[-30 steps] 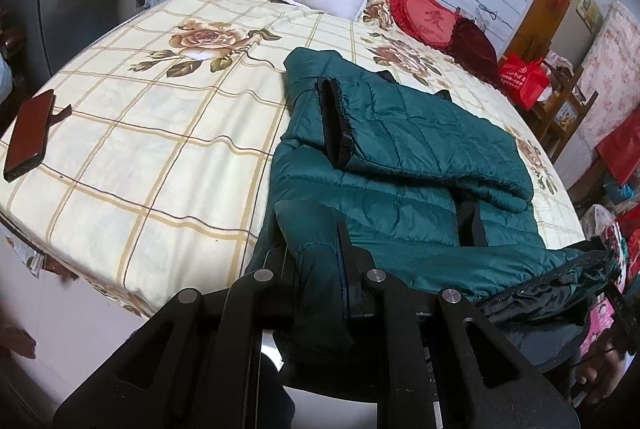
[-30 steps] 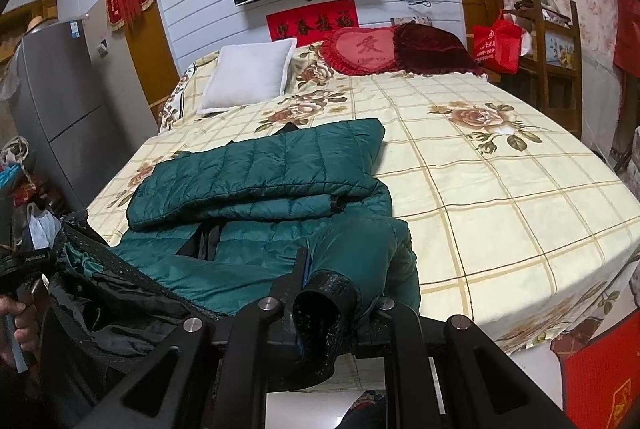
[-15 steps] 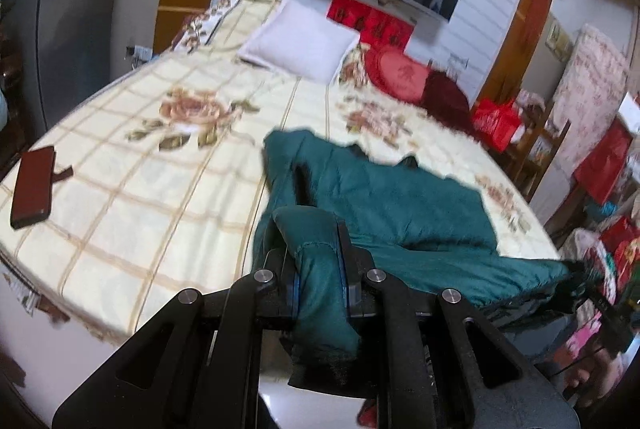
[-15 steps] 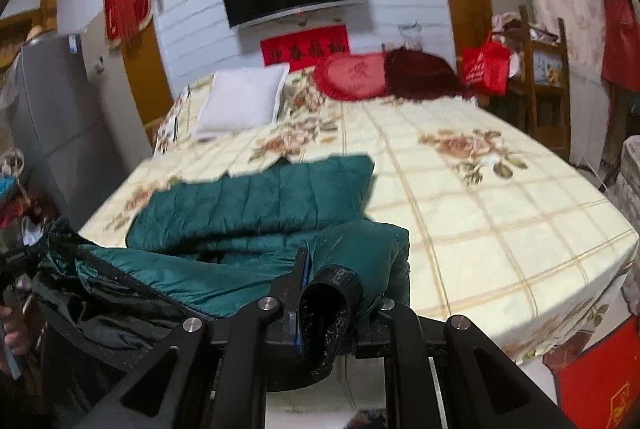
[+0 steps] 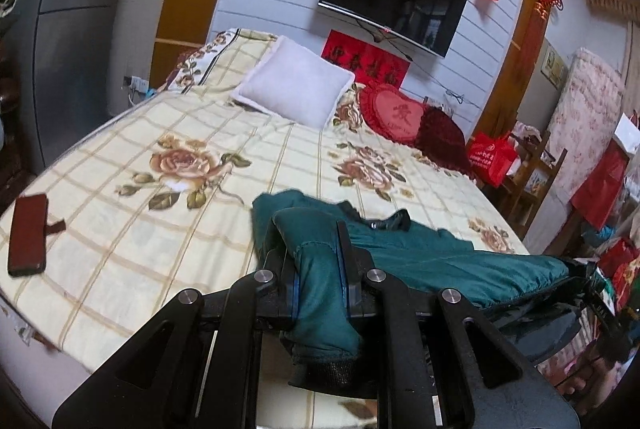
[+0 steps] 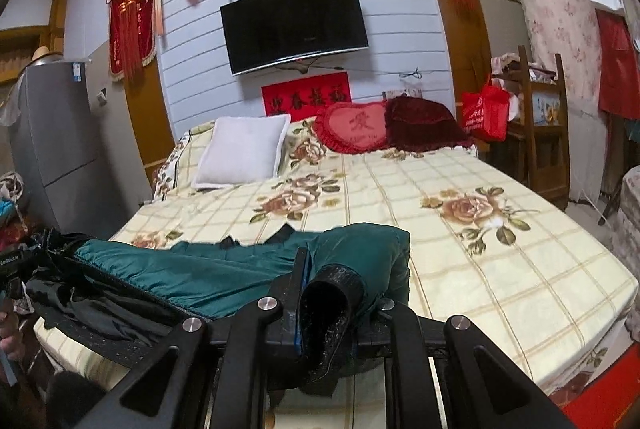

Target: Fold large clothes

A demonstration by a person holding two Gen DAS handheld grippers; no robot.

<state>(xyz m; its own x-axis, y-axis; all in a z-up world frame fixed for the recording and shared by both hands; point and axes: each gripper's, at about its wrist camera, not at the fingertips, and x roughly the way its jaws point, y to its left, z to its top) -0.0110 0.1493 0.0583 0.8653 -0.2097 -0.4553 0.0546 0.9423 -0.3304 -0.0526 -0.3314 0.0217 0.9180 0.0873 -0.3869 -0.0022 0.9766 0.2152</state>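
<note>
Left tool (image 5: 320, 269) is pinching a green sleeve of the puffer jacket (image 5: 440, 257) — right tool (image 6: 332, 293) is clamping the other cuff. The jacket is stretching between them, hanging over the floral bed's (image 6: 500, 269) near edge.

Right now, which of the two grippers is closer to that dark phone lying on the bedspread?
The left gripper. The phone lies on the bedspread just to its left, at the near edge. The right gripper holds the jacket's far end; its view doesn't show the phone.
</note>
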